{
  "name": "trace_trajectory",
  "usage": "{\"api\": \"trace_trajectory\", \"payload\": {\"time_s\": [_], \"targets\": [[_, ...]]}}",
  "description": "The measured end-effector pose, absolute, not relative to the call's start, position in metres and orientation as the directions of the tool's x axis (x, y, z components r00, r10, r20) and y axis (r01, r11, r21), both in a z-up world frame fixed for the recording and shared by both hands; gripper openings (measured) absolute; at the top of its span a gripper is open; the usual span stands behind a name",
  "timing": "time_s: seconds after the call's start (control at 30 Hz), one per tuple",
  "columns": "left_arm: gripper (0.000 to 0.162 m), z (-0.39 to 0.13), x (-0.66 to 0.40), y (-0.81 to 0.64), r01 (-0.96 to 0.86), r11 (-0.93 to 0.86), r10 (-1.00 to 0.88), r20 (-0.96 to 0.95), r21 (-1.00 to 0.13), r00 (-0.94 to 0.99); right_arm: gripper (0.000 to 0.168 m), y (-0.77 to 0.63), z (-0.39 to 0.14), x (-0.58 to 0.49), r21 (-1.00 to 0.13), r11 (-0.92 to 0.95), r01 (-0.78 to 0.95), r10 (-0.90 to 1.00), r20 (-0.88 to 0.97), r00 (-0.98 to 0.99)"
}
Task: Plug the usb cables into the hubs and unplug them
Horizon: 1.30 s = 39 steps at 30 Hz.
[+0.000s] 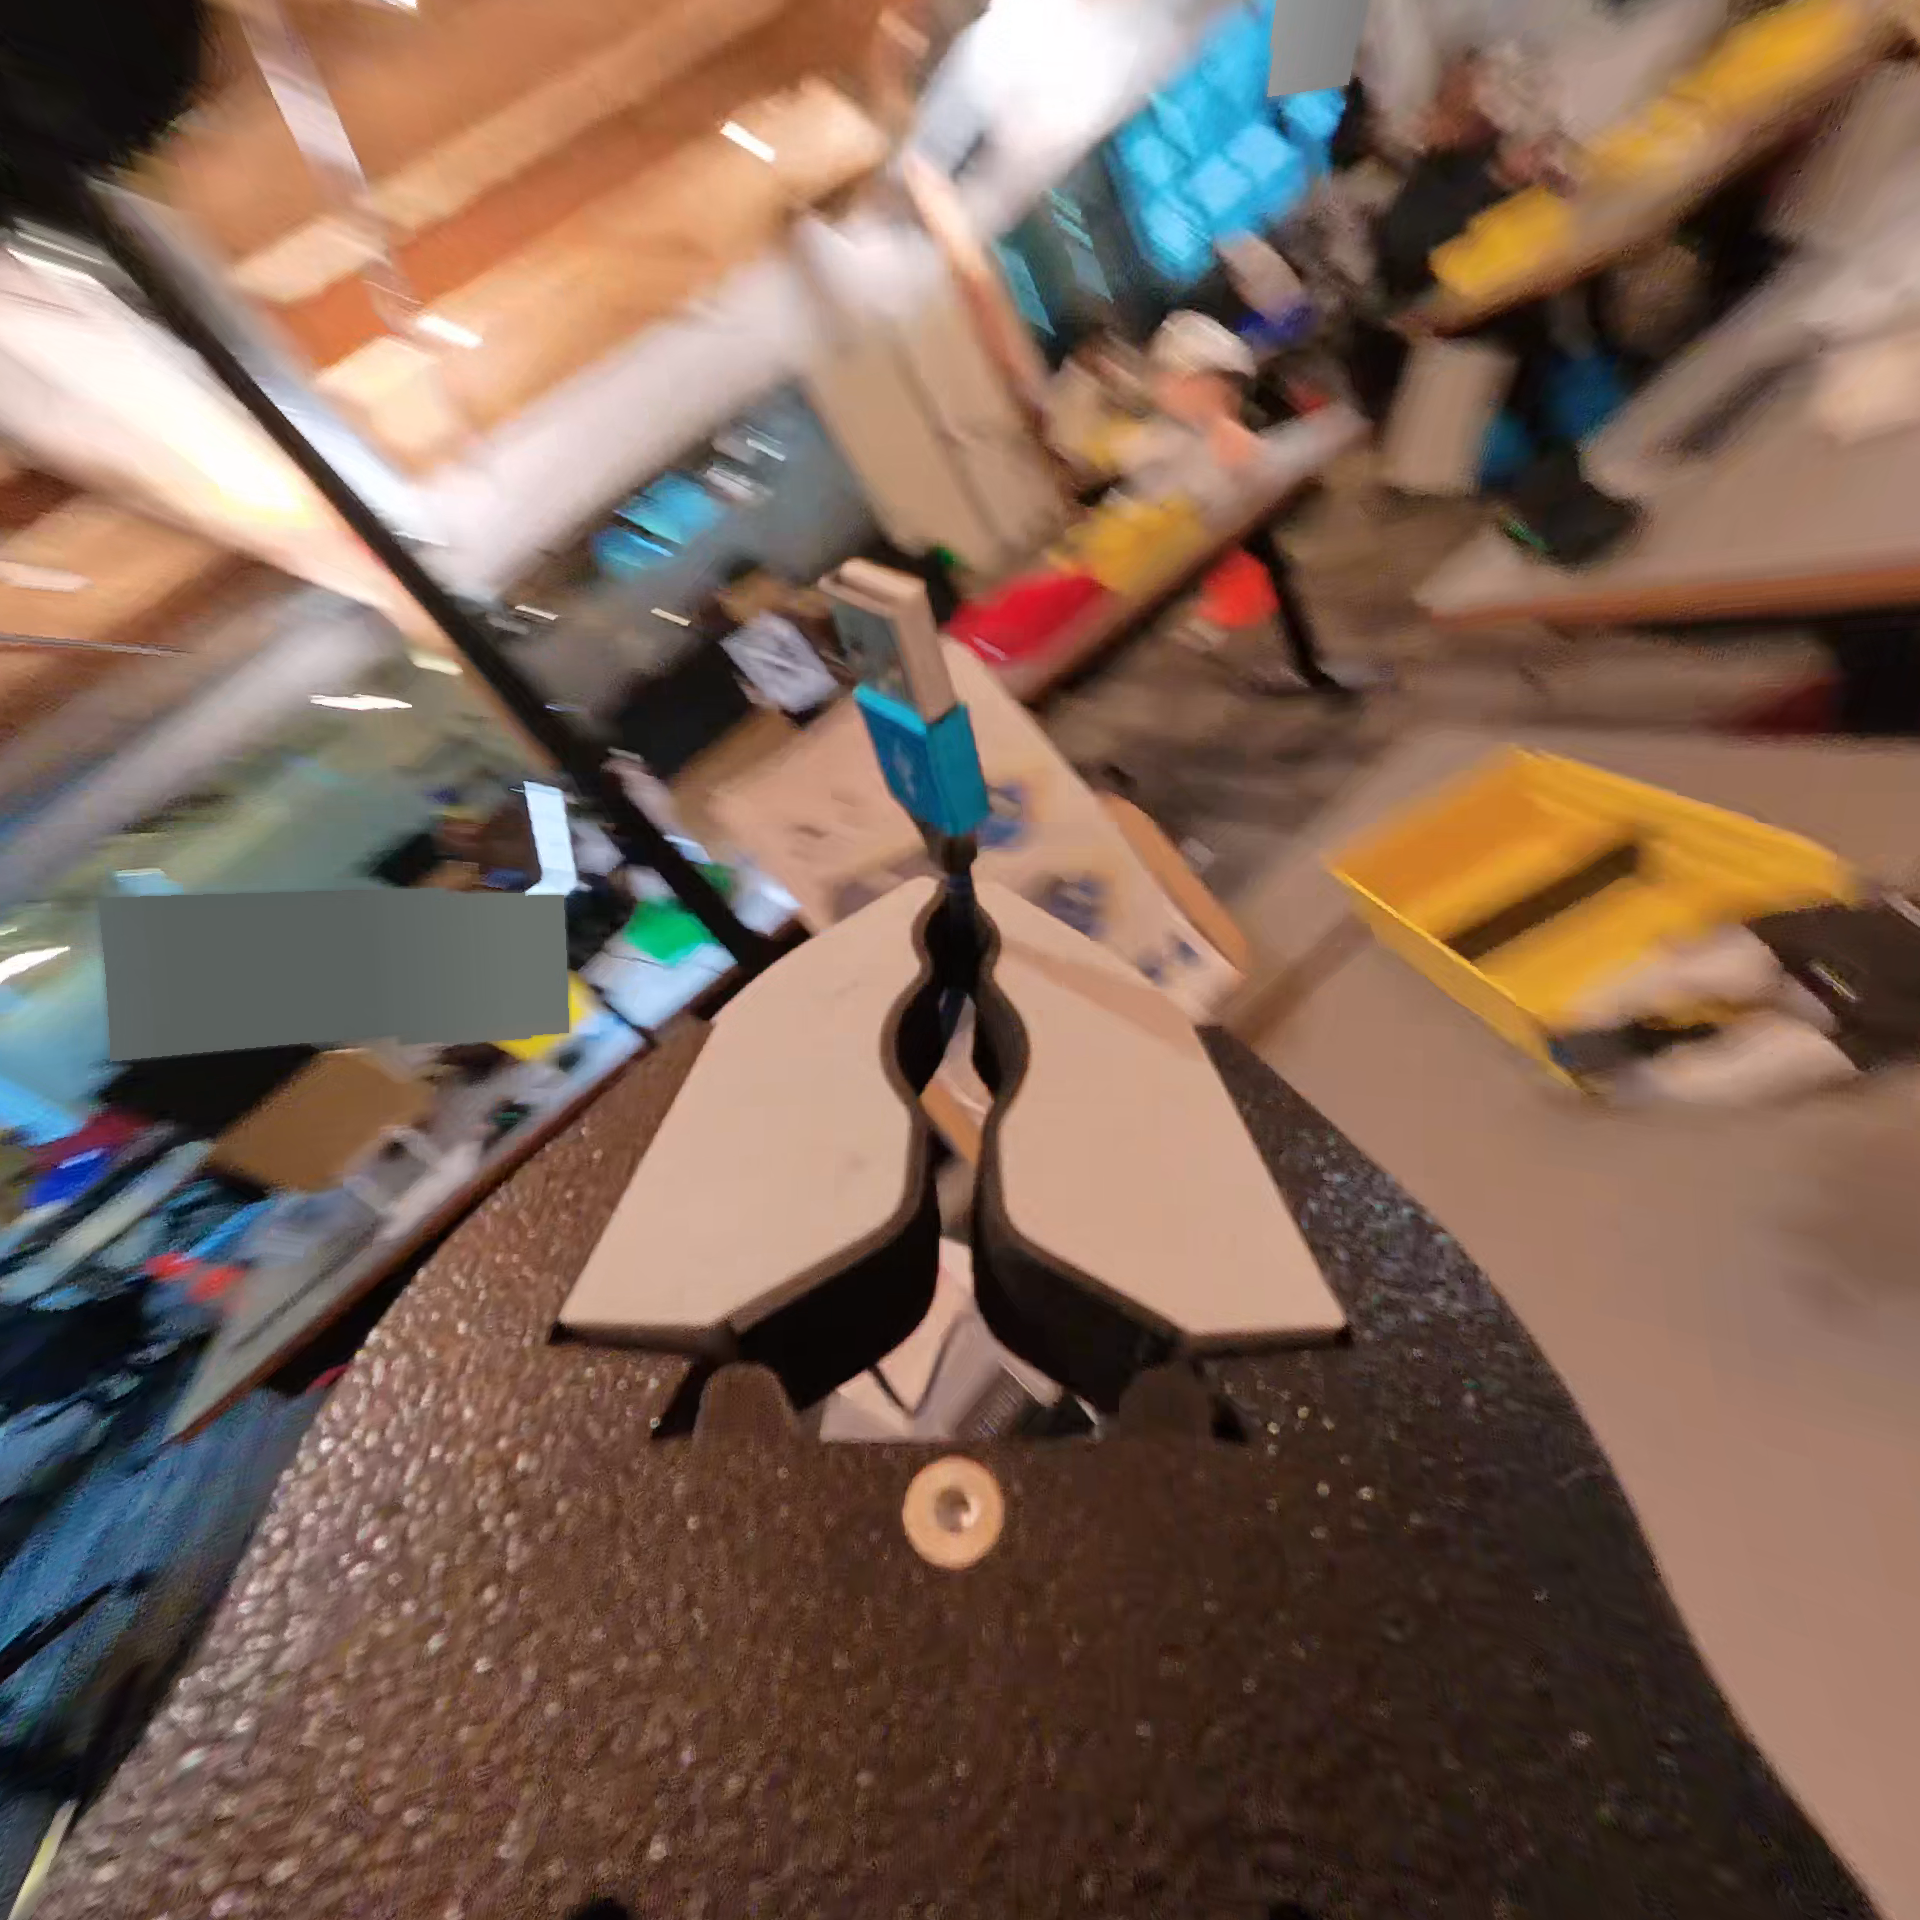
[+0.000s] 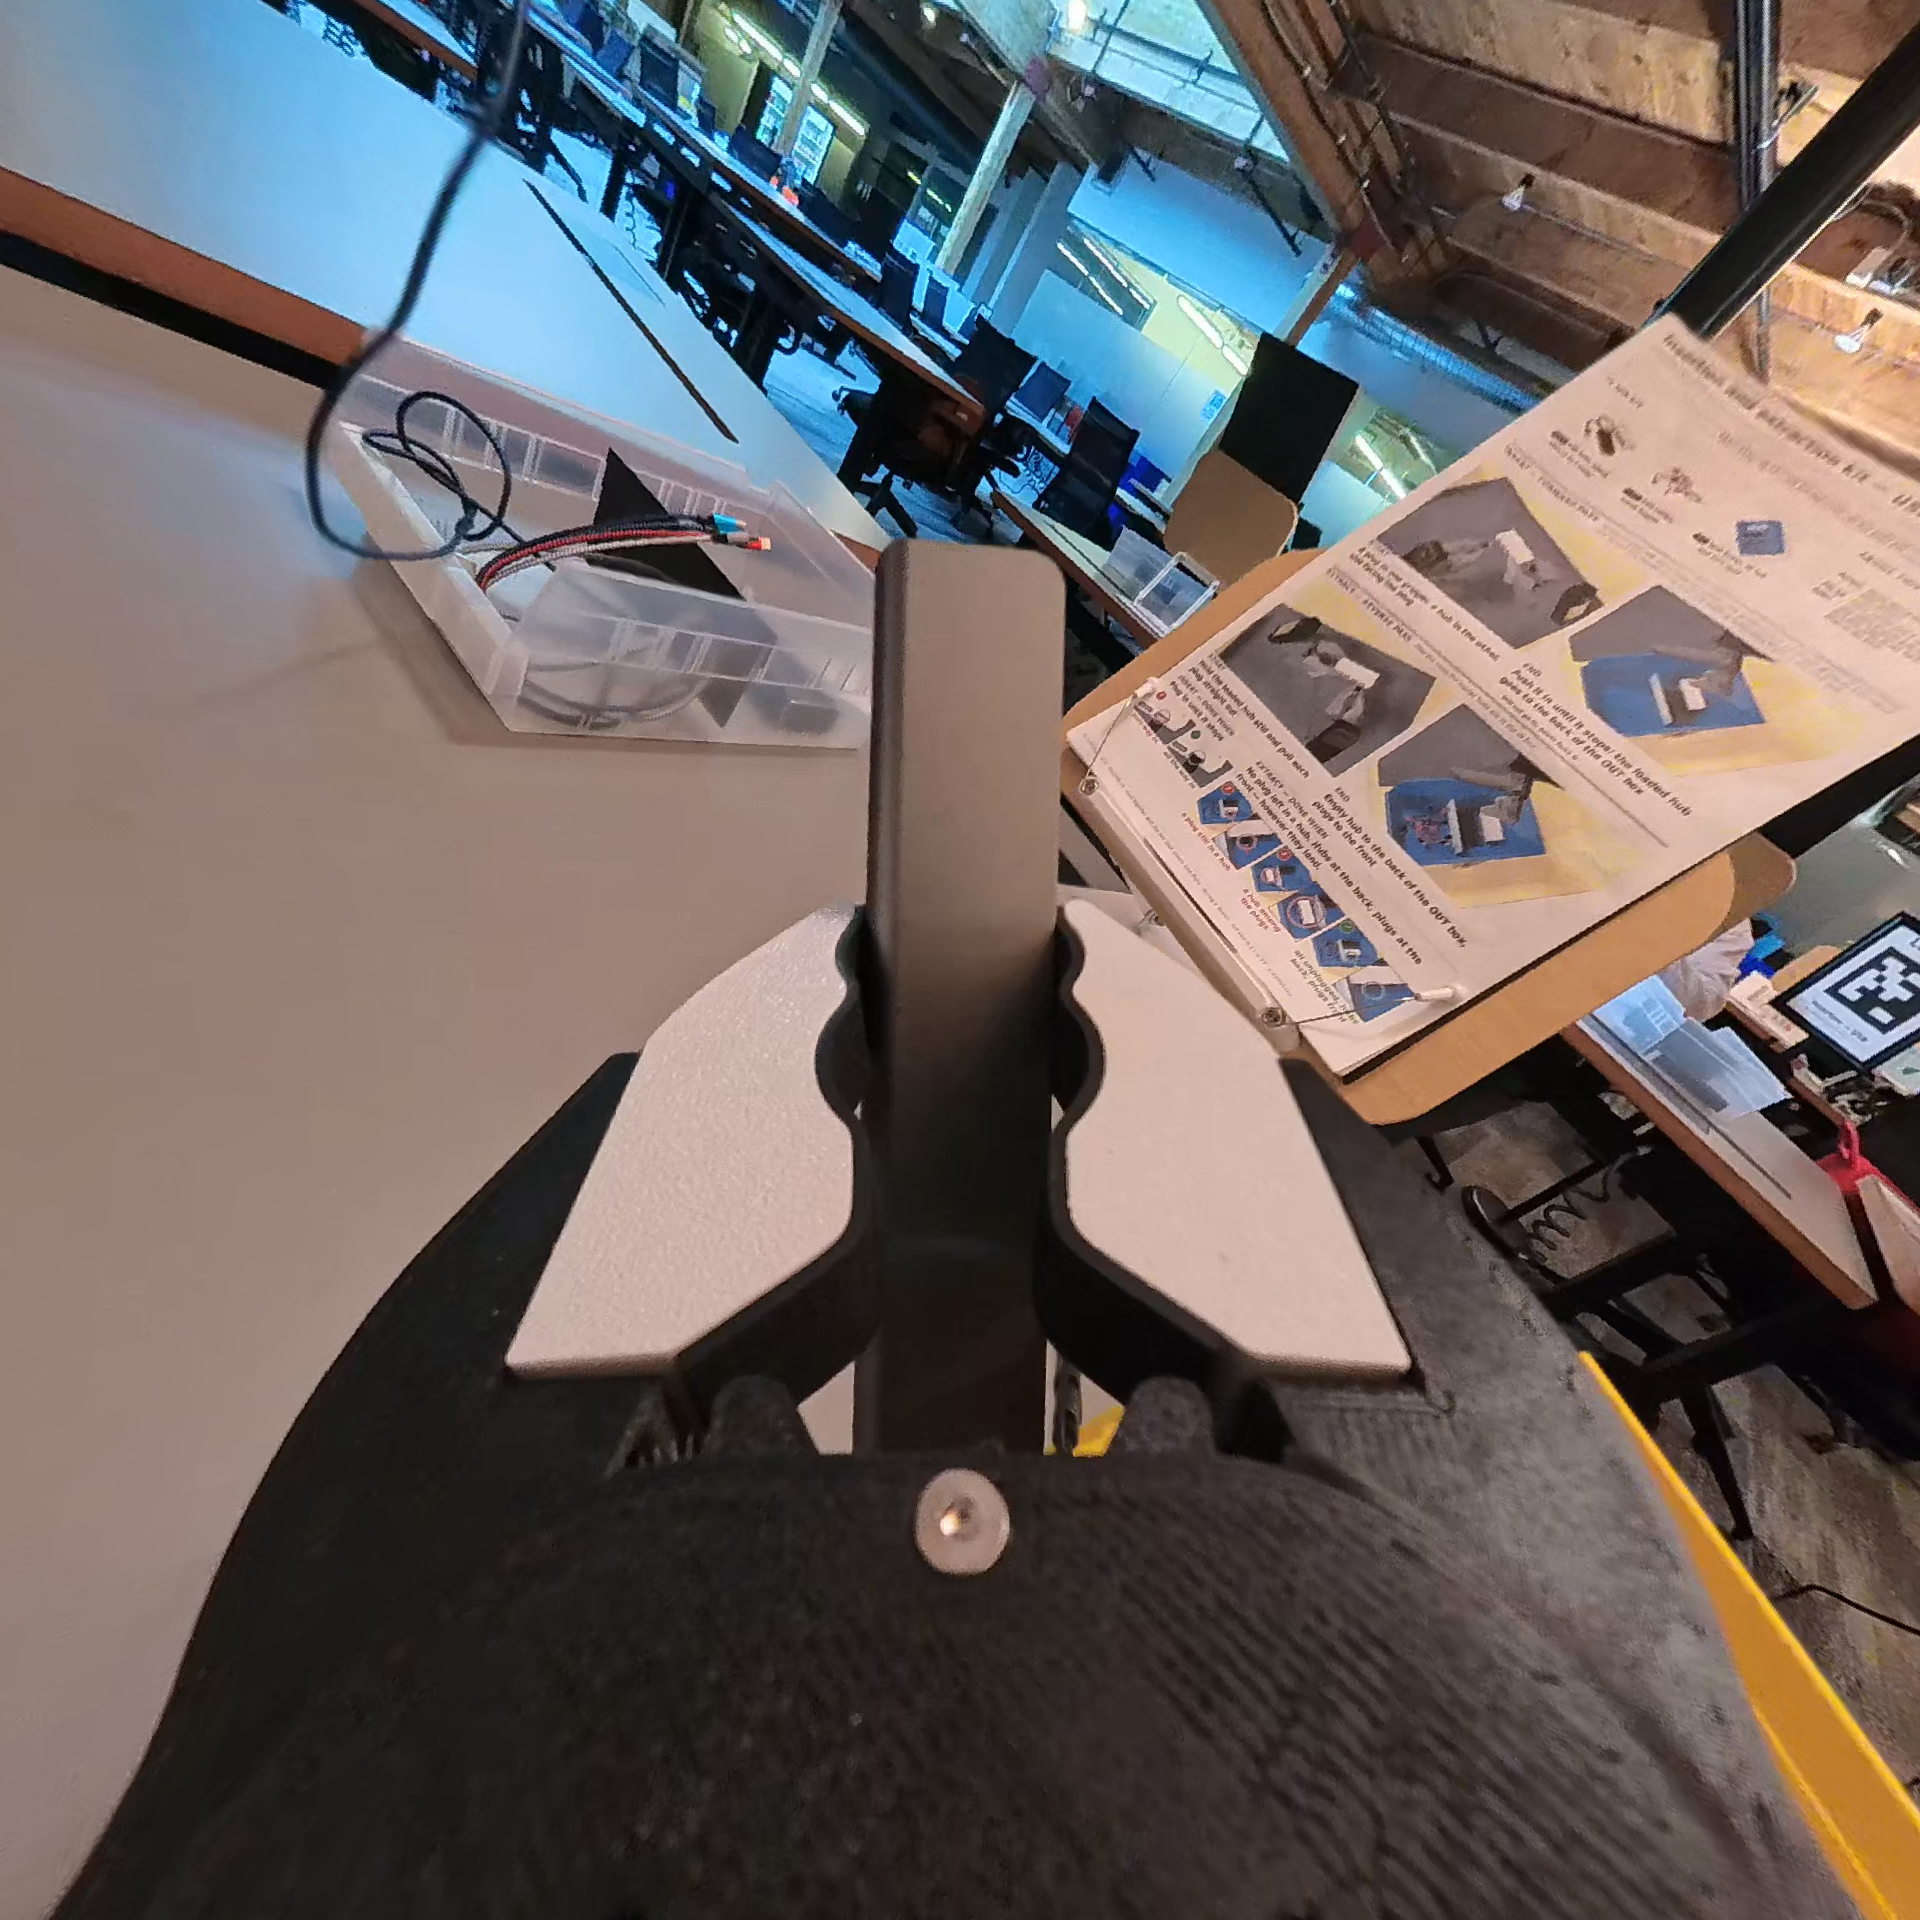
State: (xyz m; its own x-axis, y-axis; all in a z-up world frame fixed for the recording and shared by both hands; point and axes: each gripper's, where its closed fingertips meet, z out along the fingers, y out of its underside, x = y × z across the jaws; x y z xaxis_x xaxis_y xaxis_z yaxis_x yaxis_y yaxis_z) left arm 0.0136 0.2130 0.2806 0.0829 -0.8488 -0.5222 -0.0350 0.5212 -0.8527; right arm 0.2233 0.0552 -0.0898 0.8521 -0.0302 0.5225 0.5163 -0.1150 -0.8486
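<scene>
Big workshop, grey table (image 2: 260, 935). Left gripper (image 1: 951, 935) squeezes blue usb cable (image 1: 925, 758); right gripper (image 2: 961, 997) clamps dark hub (image 2: 966, 831). Plug not in yet; more cables wait in clear tray (image 2: 665, 665) far left.

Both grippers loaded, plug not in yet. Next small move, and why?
Probably bring the blue USB plug toward the dark hub and line them up. The left gripper pinches the cable just behind the plug, the right gripper clamps the hub, and neither view shows them close.

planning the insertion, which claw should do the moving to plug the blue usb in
Left, probably. The left claw pinches the cable just behind the blue usb plug, its metal tip free. The right claw clamps the dark hub; steady it.
</scene>
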Motion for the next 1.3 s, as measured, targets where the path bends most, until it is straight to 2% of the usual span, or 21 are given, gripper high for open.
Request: {"api": "trace_trajectory", "payload": {"time_s": [0.1,0.23,0.37,0.57,0.77,0.97,1.3], "targets": [[0.000,0.188,0.046,0.170,-0.192,0.576,-0.812,-0.529,-0.794,-0.248,0.031,0.052,-0.083,0.219,-0.837,-0.110,0.535,-0.032,0.541,0.840],[0.000,0.044,0.078,0.125,-0.242,0.710,-0.659,-0.502,-0.662,-0.560,0.032,0.044,-0.077,0.214,-0.824,-0.117,0.555,-0.027,0.561,0.827],[0.000,-0.072,0.101,0.096,-0.267,0.750,-0.577,-0.400,-0.606,-0.713,0.031,0.027,-0.070,0.207,-0.846,-0.102,0.523,-0.028,0.528,0.849],[0.000,-0.172,0.144,0.075,-0.266,0.755,-0.536,-0.331,-0.600,-0.776,0.032,0.007,-0.077,0.205,-0.870,-0.103,0.483,-0.054,0.490,0.870],[0.000,-0.226,0.172,0.071,-0.278,0.759,-0.538,-0.328,-0.588,-0.776,0.031,0.002,-0.102,0.219,-0.832,-0.218,0.511,-0.035,0.530,0.847],[0.000,-0.245,0.180,0.060,-0.261,0.740,-0.515,-0.271,-0.620,-0.813,0.031,-0.013,-0.123,0.225,-0.810,-0.277,0.517,-0.019,0.543,0.839],[0.000,-0.255,0.154,0.044,-0.248,0.751,-0.471,-0.234,-0.611,-0.851,0.031,-0.015,-0.125,0.196,-0.902,-0.029,0.432,0.191,0.419,0.888]]}}
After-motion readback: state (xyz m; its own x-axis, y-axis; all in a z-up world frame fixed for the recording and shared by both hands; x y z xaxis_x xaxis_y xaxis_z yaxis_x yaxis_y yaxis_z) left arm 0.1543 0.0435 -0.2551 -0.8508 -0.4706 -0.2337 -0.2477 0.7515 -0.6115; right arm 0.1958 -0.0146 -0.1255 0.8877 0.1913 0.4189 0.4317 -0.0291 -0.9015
